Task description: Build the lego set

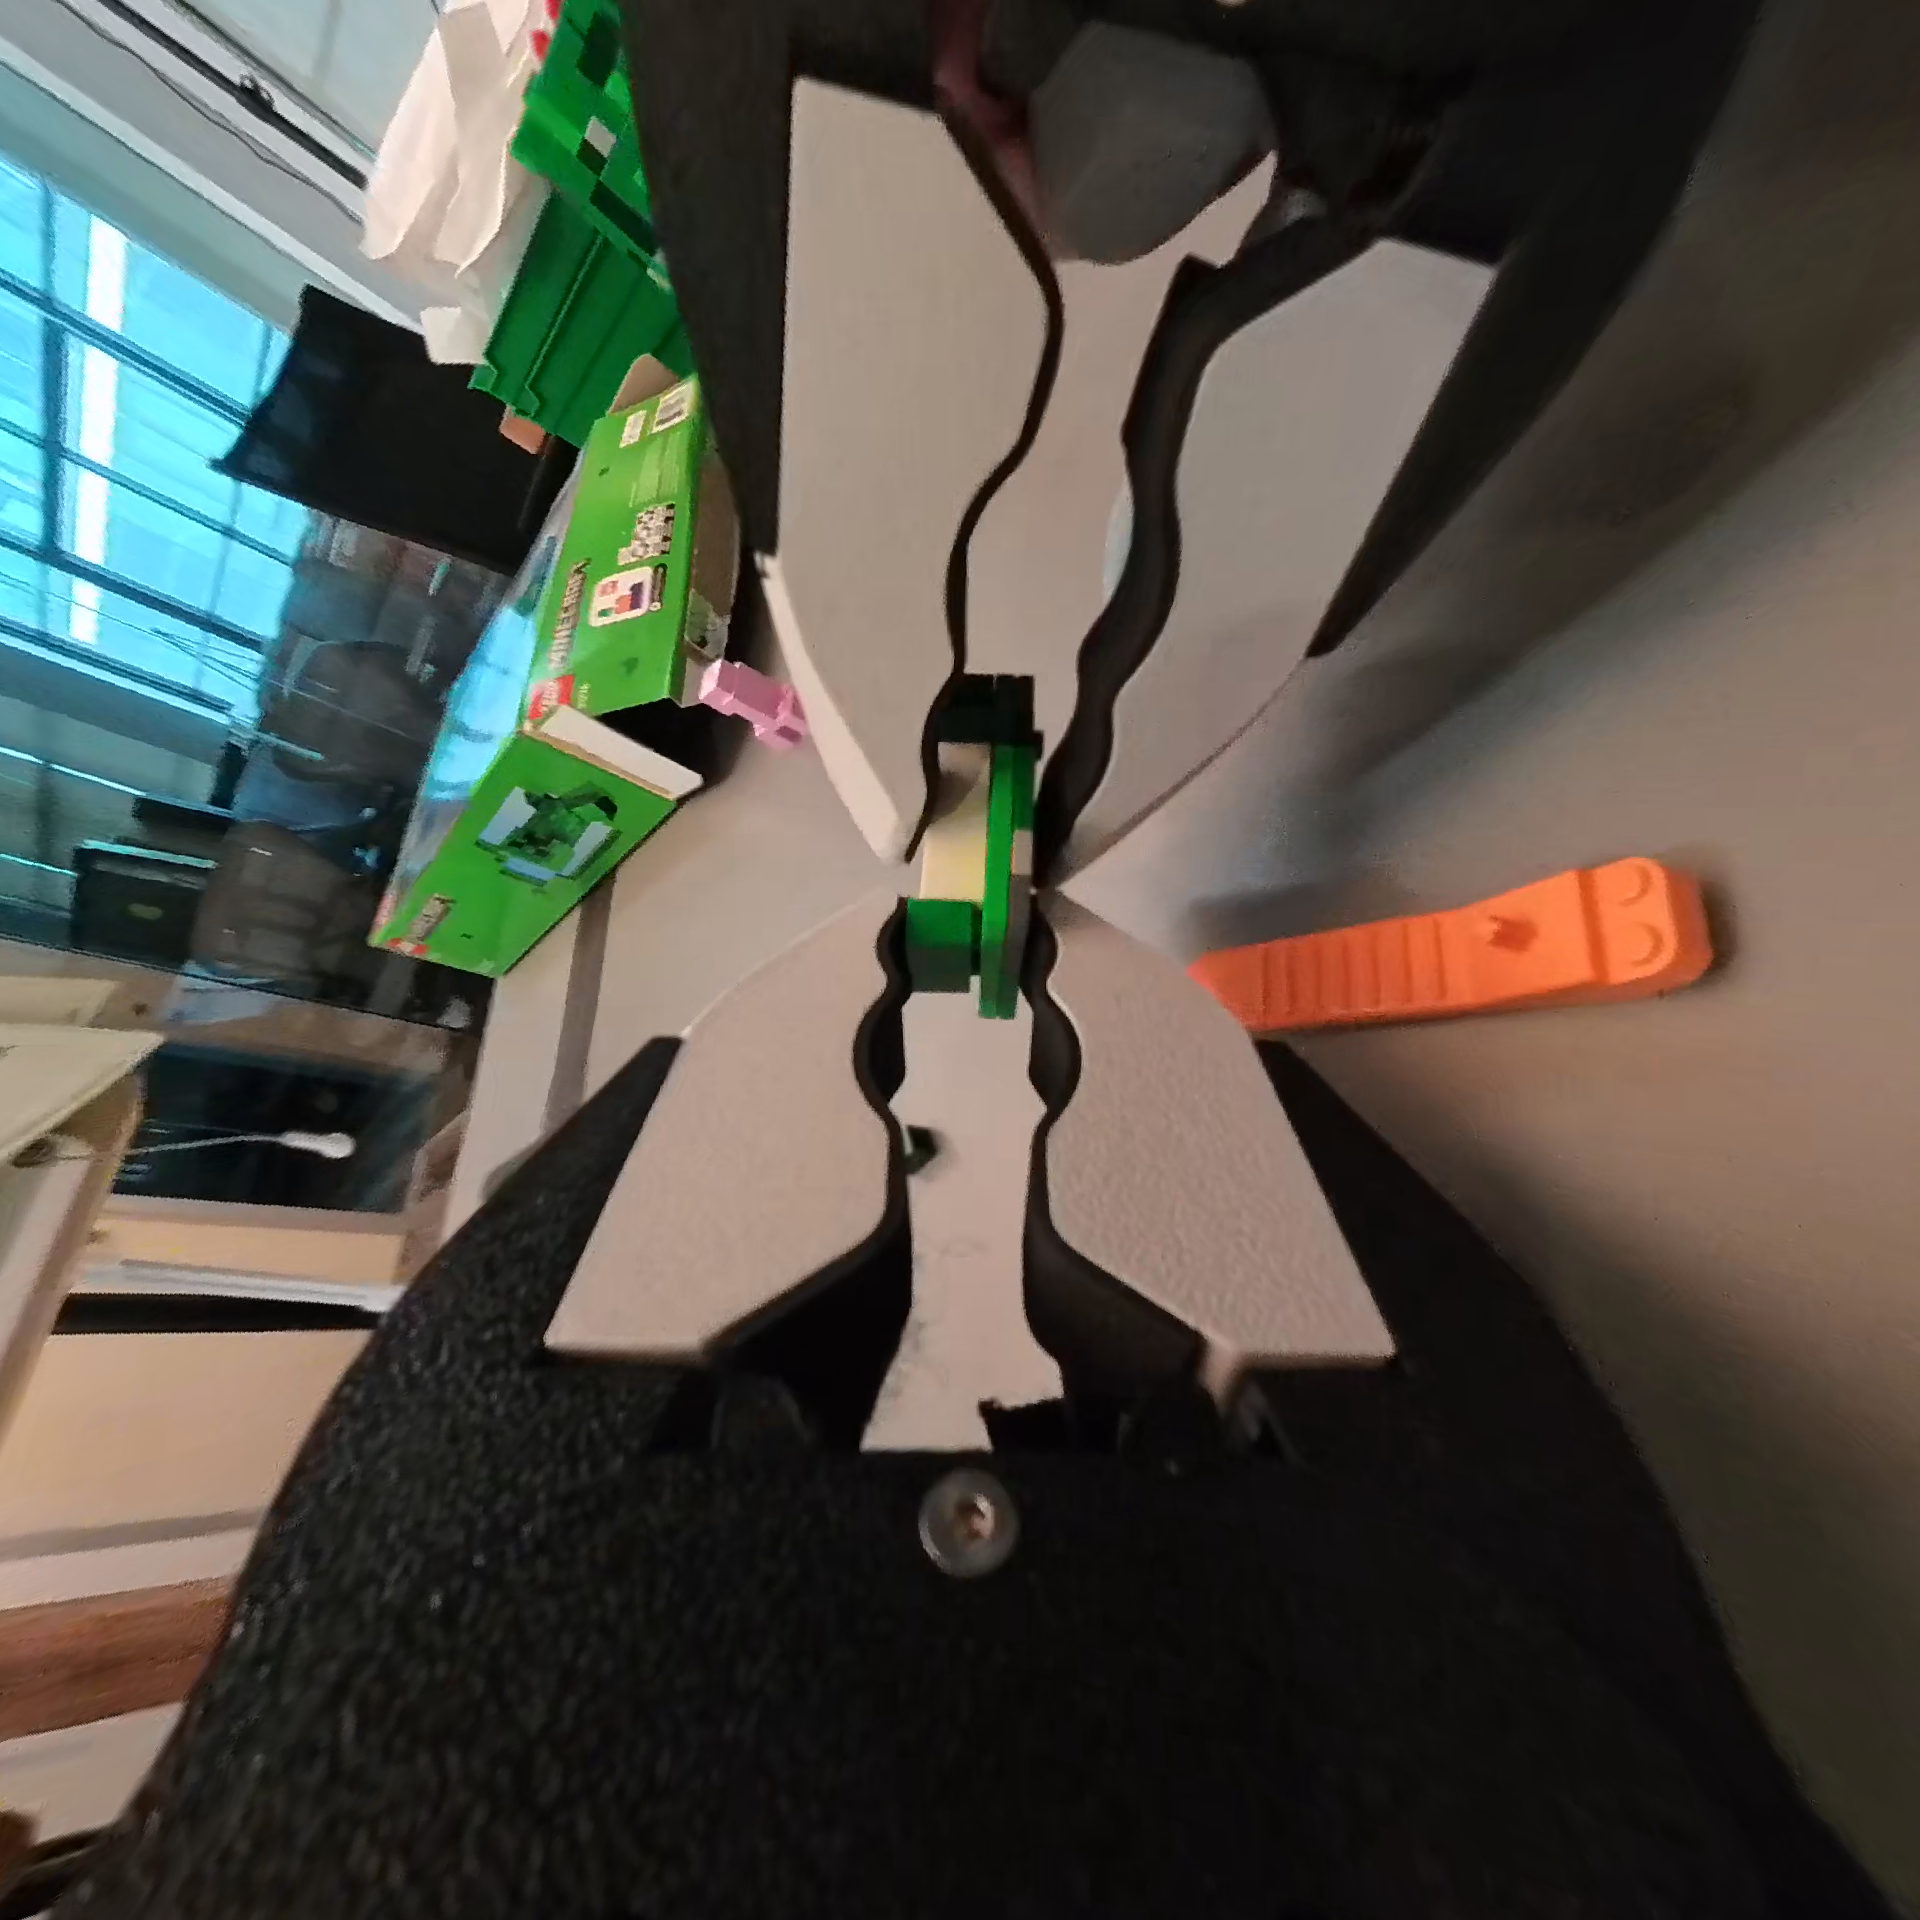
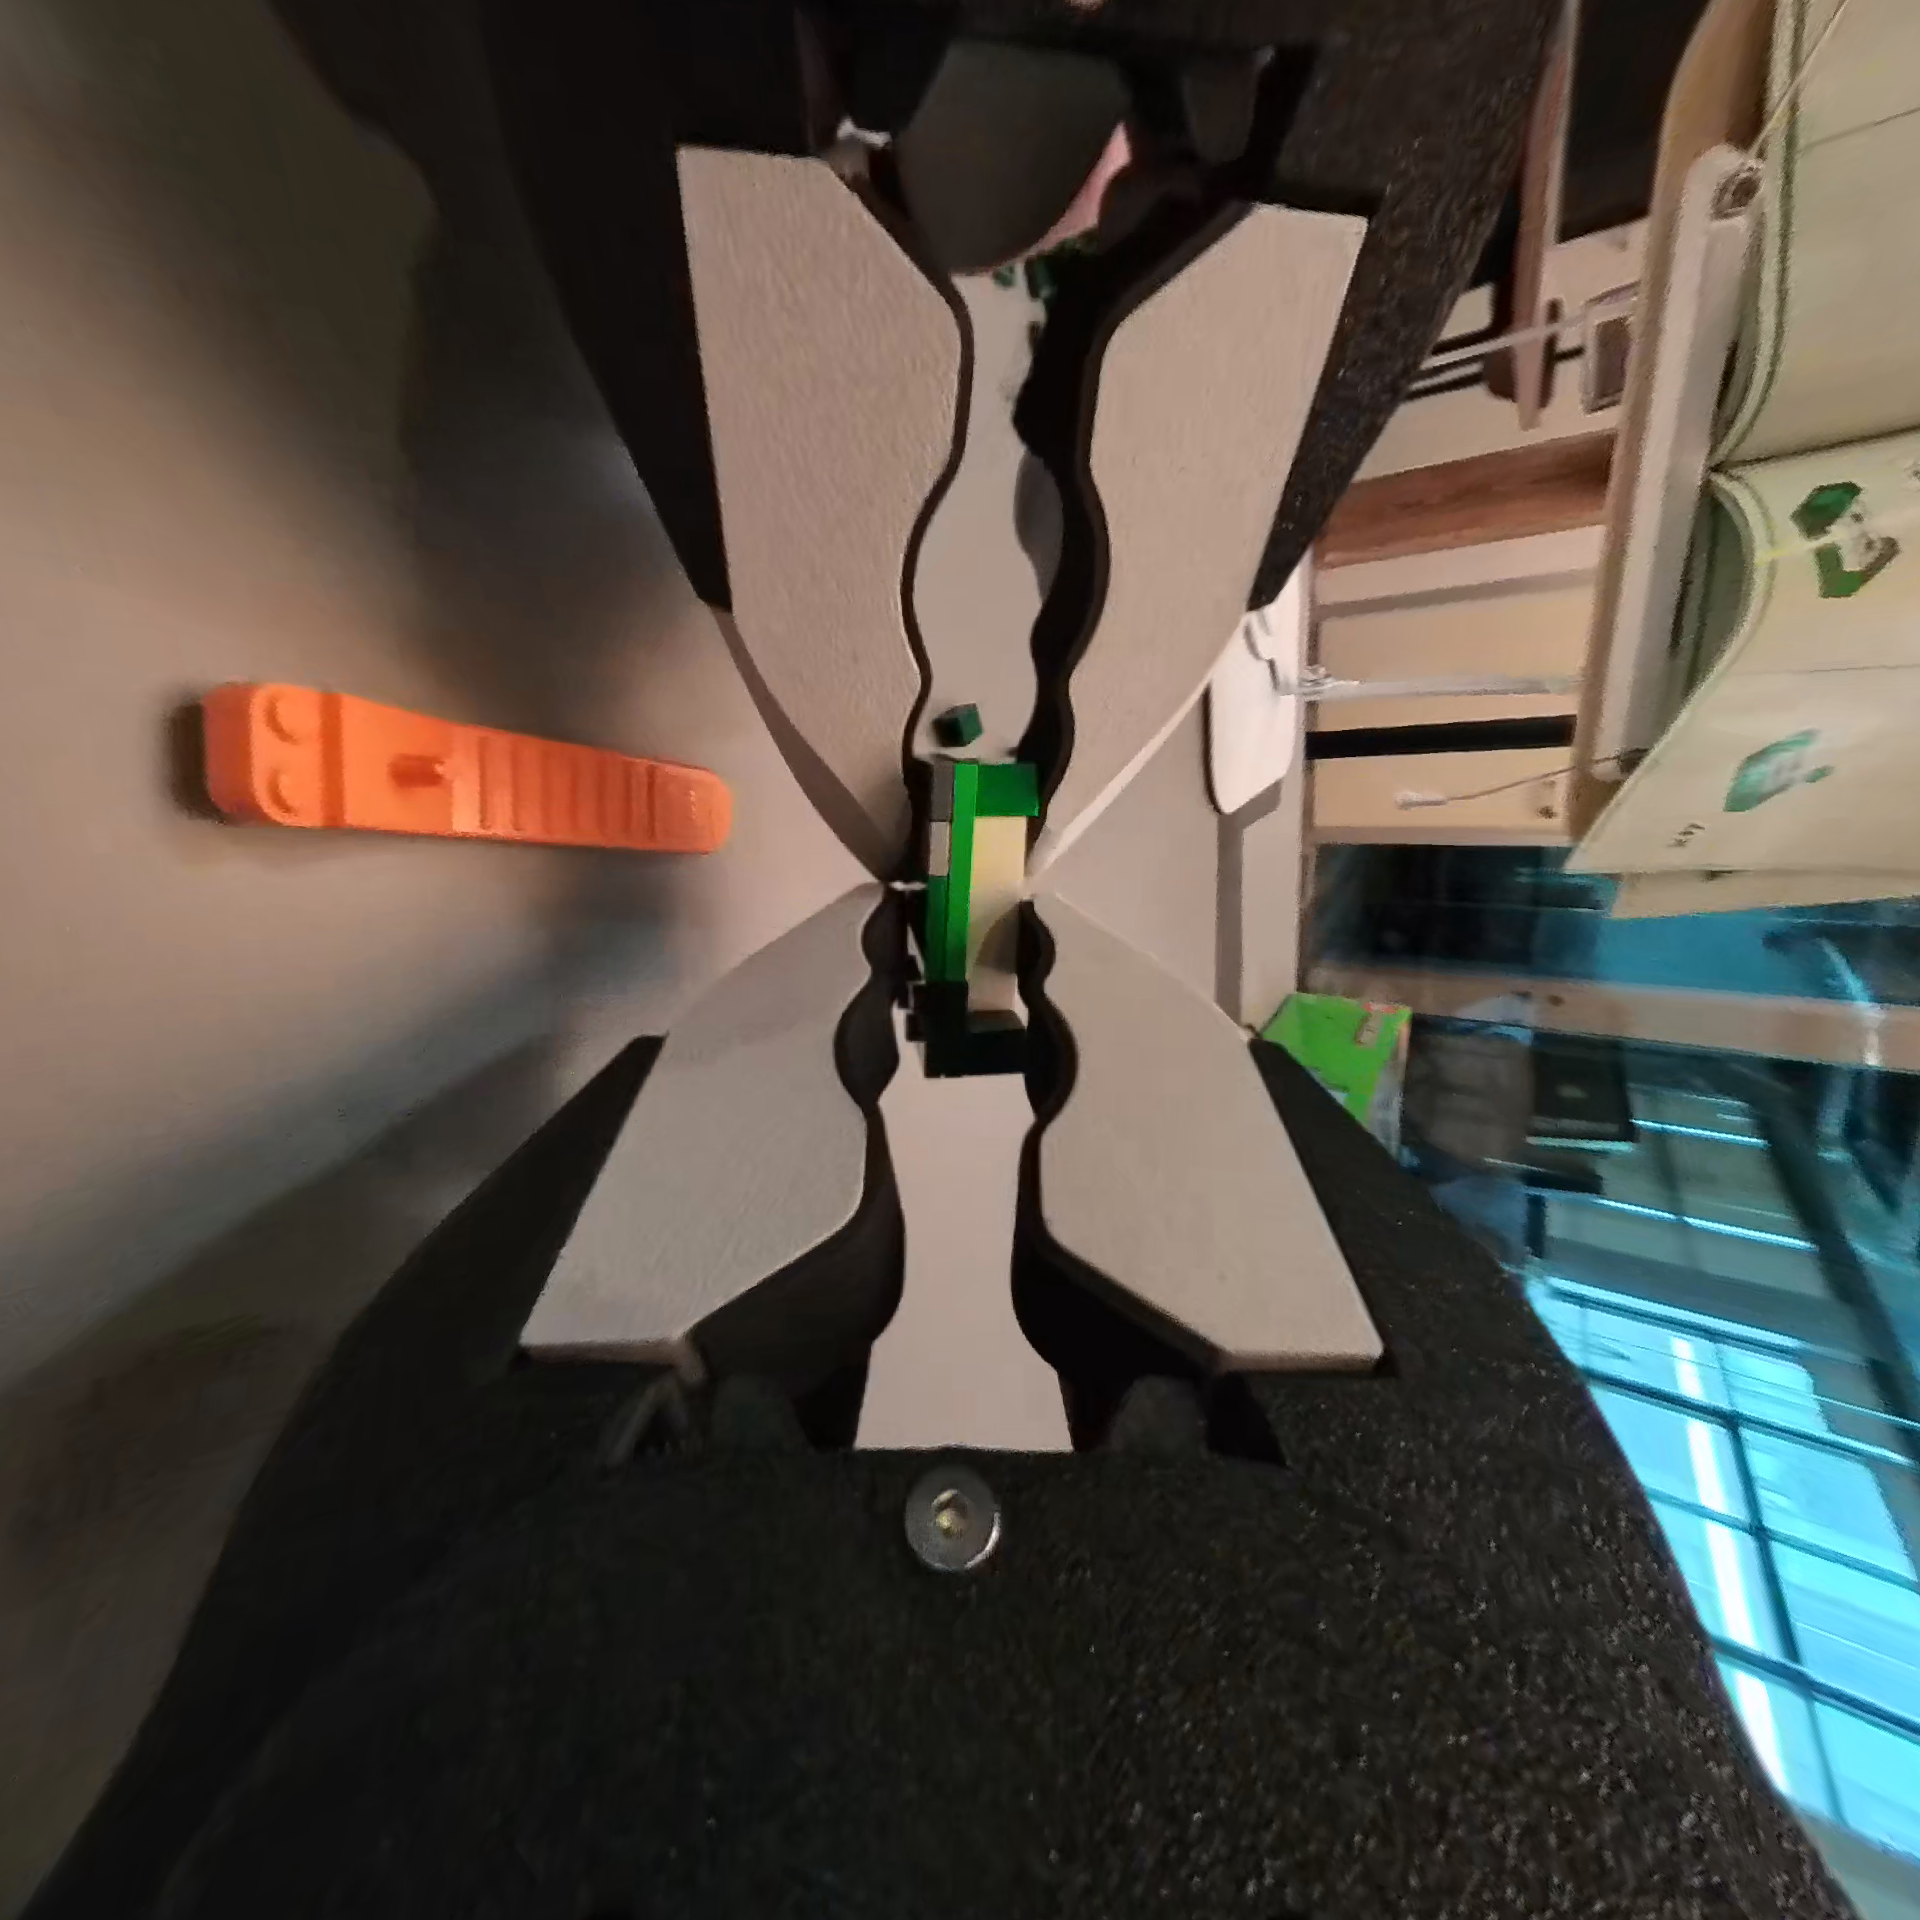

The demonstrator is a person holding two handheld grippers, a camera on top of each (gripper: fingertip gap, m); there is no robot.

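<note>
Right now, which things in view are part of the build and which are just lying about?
In the job:
- green lego assembly, pinched from opposite ends
- left hand-held gripper
- right hand-held gripper
- small dark green piece on the table

Lying about:
- orange brick separator, flat on the table
- green set box
- pink figure beside the box
- open booklet

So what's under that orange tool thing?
The orange brick separator lies flat on the grey table, with only its shadow around it. Whether anything small is beneath it cannot be seen, because the tool covers that spot.
</note>
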